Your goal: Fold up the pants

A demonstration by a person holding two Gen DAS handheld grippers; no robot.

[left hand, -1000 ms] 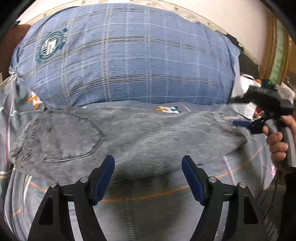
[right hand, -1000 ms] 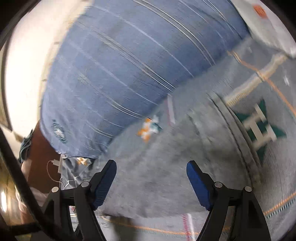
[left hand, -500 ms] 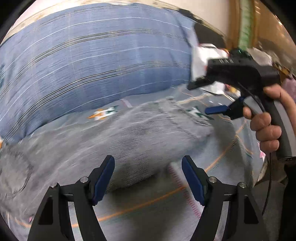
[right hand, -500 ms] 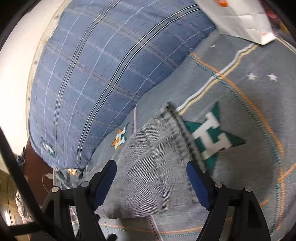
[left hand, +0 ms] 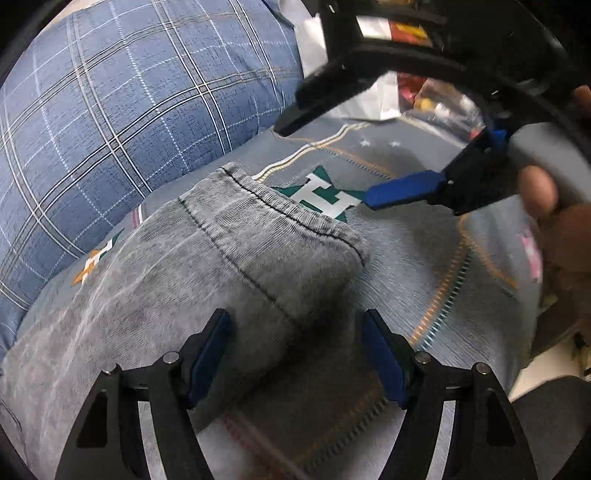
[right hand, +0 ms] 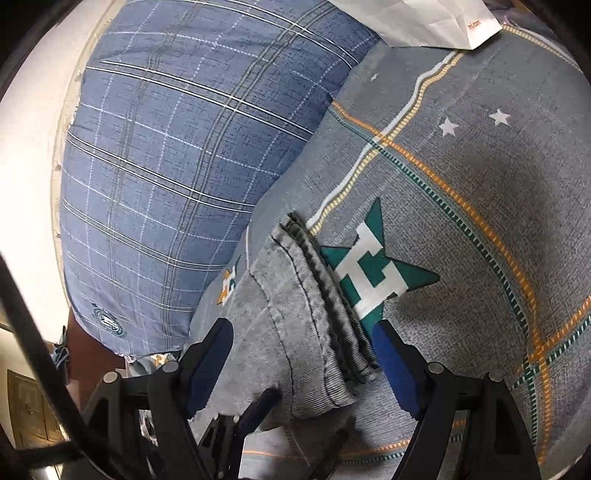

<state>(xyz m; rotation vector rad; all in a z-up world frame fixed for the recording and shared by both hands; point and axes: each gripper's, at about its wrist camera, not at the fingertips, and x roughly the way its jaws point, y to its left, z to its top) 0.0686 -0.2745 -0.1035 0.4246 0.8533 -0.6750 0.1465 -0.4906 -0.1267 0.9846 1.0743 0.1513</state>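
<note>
Grey denim pants (left hand: 207, 273) lie folded lengthwise on a grey patterned bedsheet (left hand: 424, 266), with the stacked leg hems (right hand: 325, 295) at the right end. My left gripper (left hand: 295, 350) is open, its blue pads either side of the near corner of the leg end. My right gripper (right hand: 303, 363) is open, straddling the hem stack from the far side; one blue finger of it (left hand: 402, 190) shows in the left wrist view beside the teal star print (left hand: 325, 195). Neither gripper holds cloth.
A large blue plaid pillow (left hand: 122, 114) lies behind the pants, also in the right wrist view (right hand: 184, 155). A white paper bag (right hand: 417, 22) sits past the pillow. A hand (left hand: 554, 221) holds the right gripper's handle.
My left gripper swung right along the pants, from the waist and pocket end to the leg hems. My right gripper moved in closer over the hem stack. Both stayed open.
</note>
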